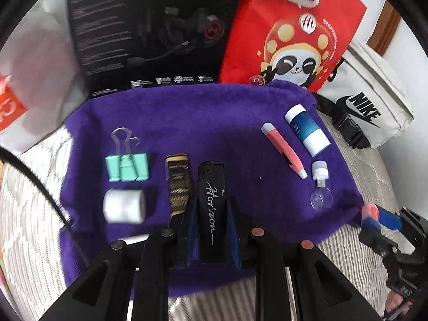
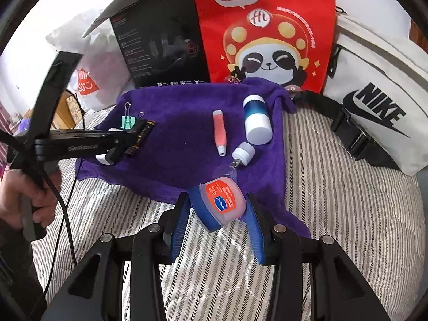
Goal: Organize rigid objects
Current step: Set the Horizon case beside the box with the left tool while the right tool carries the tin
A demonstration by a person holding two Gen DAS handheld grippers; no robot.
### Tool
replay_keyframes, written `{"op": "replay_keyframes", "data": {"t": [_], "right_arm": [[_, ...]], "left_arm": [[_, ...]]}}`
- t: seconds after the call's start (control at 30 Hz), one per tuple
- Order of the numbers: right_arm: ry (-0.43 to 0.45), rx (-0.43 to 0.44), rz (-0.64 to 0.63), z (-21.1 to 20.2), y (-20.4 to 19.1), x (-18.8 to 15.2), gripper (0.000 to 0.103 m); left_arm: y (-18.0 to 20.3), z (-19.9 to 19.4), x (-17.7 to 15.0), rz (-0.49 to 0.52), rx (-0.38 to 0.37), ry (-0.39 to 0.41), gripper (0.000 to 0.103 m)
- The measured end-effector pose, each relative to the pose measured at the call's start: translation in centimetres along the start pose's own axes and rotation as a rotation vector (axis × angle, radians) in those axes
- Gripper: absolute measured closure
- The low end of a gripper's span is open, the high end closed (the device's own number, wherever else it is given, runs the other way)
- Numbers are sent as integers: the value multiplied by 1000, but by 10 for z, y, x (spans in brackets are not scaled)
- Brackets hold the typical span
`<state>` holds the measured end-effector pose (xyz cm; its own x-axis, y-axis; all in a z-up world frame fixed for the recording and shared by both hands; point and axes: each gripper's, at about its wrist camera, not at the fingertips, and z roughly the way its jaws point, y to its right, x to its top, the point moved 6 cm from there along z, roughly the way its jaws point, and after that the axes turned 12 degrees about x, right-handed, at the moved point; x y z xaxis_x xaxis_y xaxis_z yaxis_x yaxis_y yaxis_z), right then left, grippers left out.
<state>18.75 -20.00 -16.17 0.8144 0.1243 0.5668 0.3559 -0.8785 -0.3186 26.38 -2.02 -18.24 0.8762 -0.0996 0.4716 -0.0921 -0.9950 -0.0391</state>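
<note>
Now left claw (image 1: 211,208) clamps "Horizon" lighter (image 1: 211,203); right claw (image 2: 218,208) pinches Vaseline tub (image 2: 222,200).

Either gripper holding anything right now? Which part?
Left gripper clamps the black Horizon lighter across its long sides, near the lower body. Right gripper holds the Vaseline tub by opposite edges, tilted.

1. Black lighter (image 1: 211,208), "Horizon" script, lengthwise between the left gripper (image 1: 211,230) fingers, over the purple towel (image 1: 192,123).
2. Pink jelly tub with blue lid (image 2: 220,203), tilted, between the right gripper (image 2: 218,222) fingers at the towel's near edge.
3. Lying on the towel: teal binder clip (image 1: 127,168), white roll (image 1: 124,205), gold-black bar (image 1: 178,182), coral pen (image 1: 283,149), blue-white bottle (image 1: 306,131), white USB plug (image 1: 319,172).
</note>
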Motion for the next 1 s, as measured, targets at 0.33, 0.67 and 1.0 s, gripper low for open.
{"op": "replay_keyframes", "data": {"t": [0.33,0.67,1.0], "right_arm": [[-11,-3,27,7,15,1,62],[-8,4,15,11,11,6,62],[4,-23,-1,2,8,10,62]], "left_arm": [[7,31,10,17,35,-48,82],[10,32,8,75,88,-35,82],[25,26,-8,123,73,-31,61]]}}
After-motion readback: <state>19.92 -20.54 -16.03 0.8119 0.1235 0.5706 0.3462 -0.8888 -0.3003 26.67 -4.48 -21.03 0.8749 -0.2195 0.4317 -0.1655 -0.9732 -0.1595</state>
